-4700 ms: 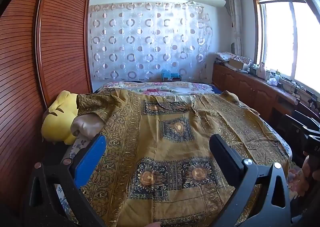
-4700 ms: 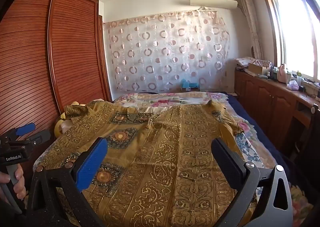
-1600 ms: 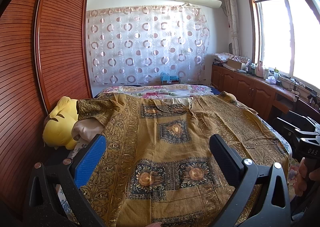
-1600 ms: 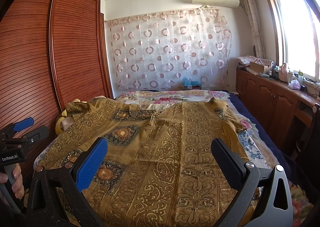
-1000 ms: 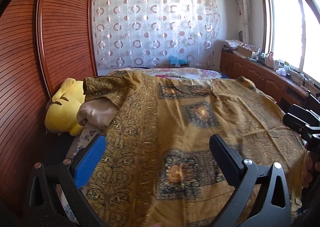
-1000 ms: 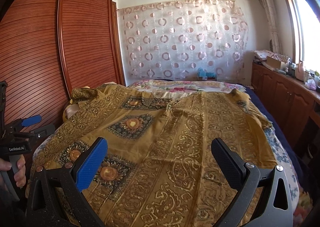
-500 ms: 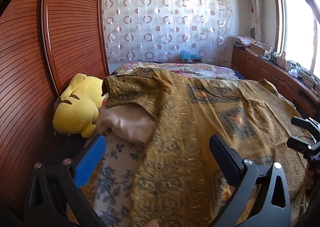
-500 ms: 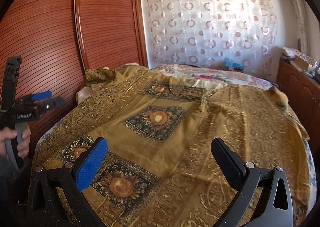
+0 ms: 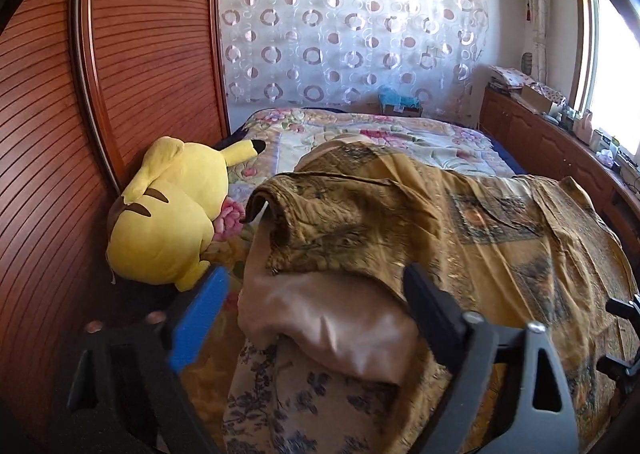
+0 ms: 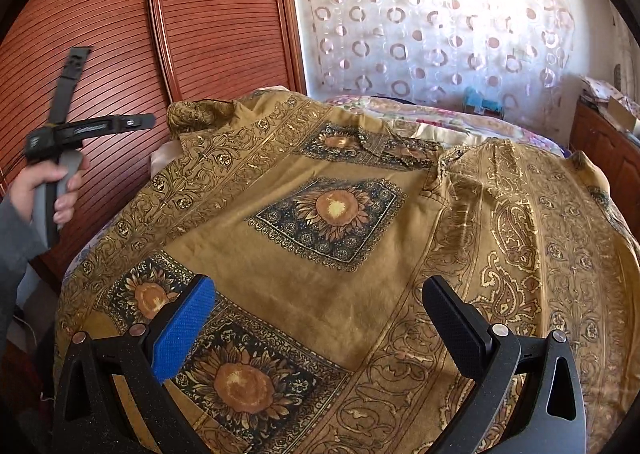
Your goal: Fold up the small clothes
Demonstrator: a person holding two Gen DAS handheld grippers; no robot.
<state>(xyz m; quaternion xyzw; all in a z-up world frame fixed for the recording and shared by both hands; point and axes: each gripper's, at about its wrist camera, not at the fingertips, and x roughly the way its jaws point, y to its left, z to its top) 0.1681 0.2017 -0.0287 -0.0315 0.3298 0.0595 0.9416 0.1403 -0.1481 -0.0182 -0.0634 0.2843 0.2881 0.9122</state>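
Observation:
A golden-brown patterned shirt (image 10: 328, 213) lies spread flat over the bed. Its left sleeve (image 9: 320, 213) is bunched on top of a beige pillow (image 9: 332, 330). My left gripper (image 9: 316, 306) hovers at that sleeve with its jaws closing. The pillow and the sleeve's edge lie between the pads, which press on nothing. In the right wrist view a hand holds the left gripper (image 10: 136, 121) at the bed's left side. My right gripper (image 10: 320, 314) is open above the shirt's lower front and holds nothing.
A yellow plush toy (image 9: 168, 213) lies against the slatted wooden wardrobe door (image 9: 152, 53), left of the sleeve. A floral bedspread (image 9: 360, 133) shows beyond the shirt. A low wooden cabinet (image 9: 540, 133) runs along the right wall under the window.
My left gripper has swung left and forward from the shirt's front to the sleeve beside the plush toy, and its jaws have narrowed. The right gripper has turned left over the shirt.

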